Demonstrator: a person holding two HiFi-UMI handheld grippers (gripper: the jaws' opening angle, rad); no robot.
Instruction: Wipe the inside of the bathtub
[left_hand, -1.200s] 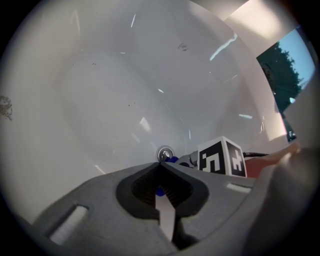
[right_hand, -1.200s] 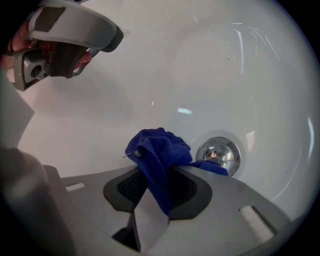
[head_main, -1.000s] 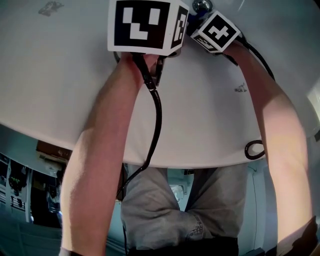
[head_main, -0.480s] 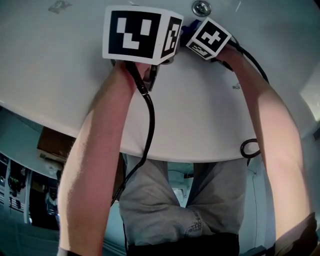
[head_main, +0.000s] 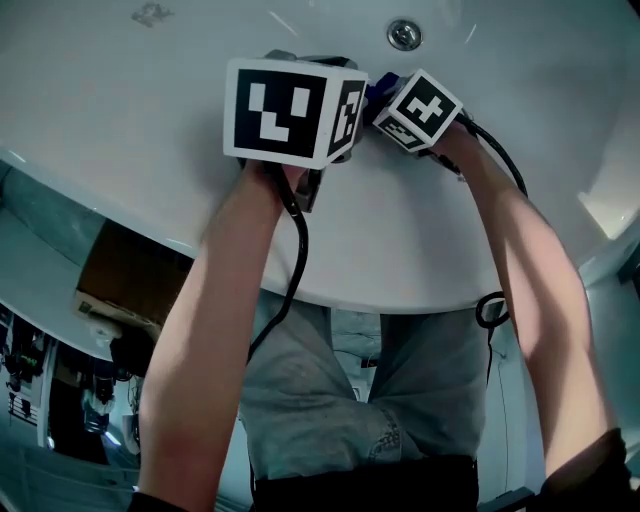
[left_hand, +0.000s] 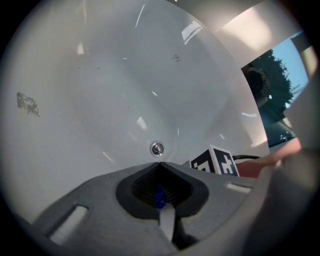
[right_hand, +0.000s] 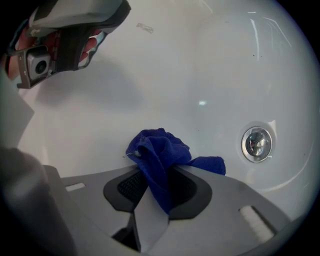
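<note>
Blue terry cloth (right_hand: 161, 155), bunched into a wad, is clamped between the jaws of the right tongs (right_hand: 165, 172). It sits against the glossy white inner surface of the bathtub (right_hand: 150, 85), near the round chrome drain (right_hand: 256, 144) and on the side towards the other tongs. The left tongs (left_hand: 159, 165) hover above the tub, pointing towards that same drain, their jaws drawn together at the tips. A small blue speck shows in the hollow behind the tips, too small to identify.
</note>
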